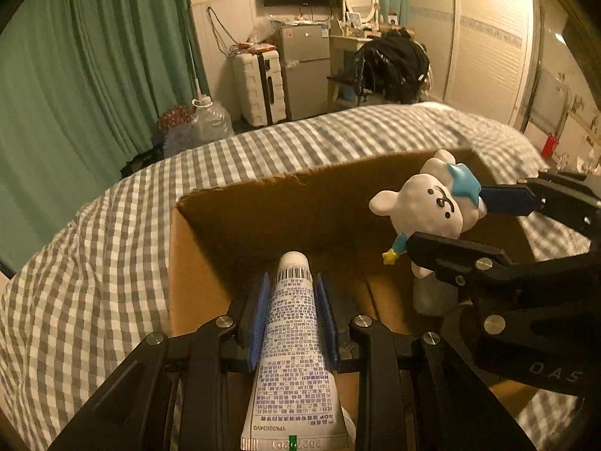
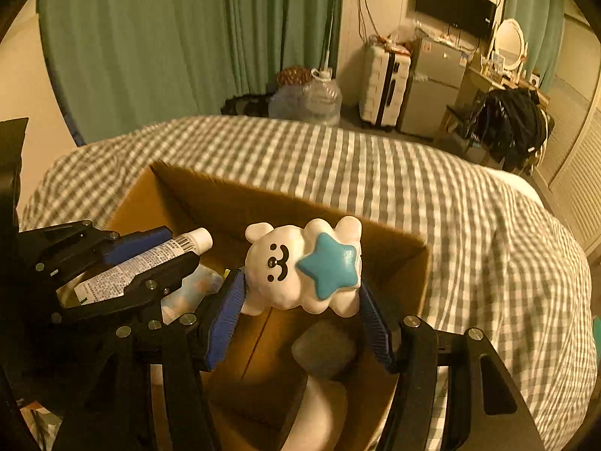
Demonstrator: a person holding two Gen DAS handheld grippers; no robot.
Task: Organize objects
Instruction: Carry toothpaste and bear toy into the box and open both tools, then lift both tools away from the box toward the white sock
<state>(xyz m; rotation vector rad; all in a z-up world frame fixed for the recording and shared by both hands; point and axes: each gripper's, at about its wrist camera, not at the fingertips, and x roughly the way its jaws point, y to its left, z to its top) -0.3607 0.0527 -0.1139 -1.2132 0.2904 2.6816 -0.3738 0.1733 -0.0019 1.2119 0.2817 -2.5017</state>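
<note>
Holding a white tube (image 1: 291,342) tight, the left gripper (image 1: 292,323) hung over the open brown box (image 1: 210,274), with the tube's cap pointing into it. The right gripper (image 2: 300,300) had its blue fingers (image 2: 223,317) closed on a white bear toy (image 2: 300,263) with a blue star on it, also above the box. Both grippers were close beside each other. The box sat on a bed (image 2: 469,225) with a gray and white checked cover. Green curtains (image 1: 94,56) hung behind.
</note>
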